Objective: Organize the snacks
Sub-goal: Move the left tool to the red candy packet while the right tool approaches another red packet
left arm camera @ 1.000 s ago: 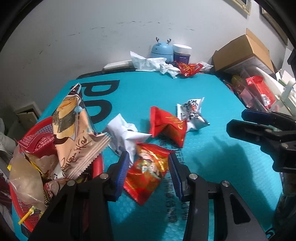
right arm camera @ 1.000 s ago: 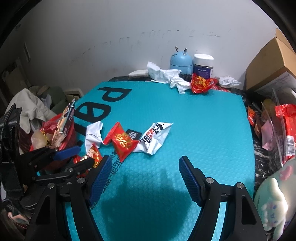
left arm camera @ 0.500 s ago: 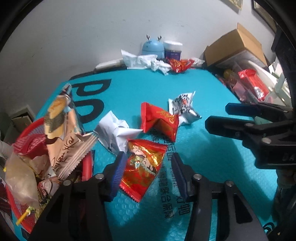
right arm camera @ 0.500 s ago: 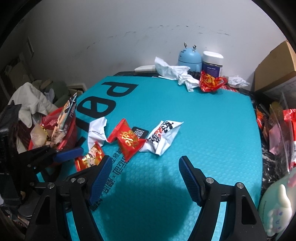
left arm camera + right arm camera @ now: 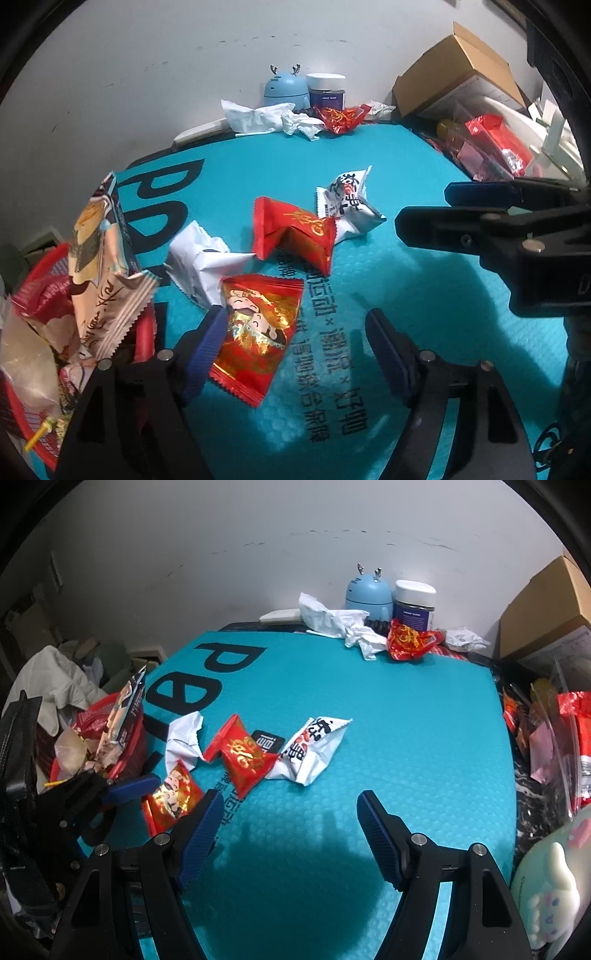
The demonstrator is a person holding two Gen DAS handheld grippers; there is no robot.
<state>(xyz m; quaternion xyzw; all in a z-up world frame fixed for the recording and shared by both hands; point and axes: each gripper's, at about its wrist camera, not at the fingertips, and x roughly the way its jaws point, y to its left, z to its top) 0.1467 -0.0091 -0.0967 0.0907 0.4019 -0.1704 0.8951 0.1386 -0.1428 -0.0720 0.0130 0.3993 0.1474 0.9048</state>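
The left gripper [image 5: 295,347] is opening, its fingers [image 5: 205,347] wide around the red packet [image 5: 258,328], which lies flat on the surface [image 5: 424,295], seemingly brushing the left finger. The right gripper [image 5: 290,834] hangs wide, empty.

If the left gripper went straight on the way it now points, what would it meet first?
Most likely the red and gold snack packet, which lies on the teal mat between the opening jaws of the left gripper; depth is hard to judge.
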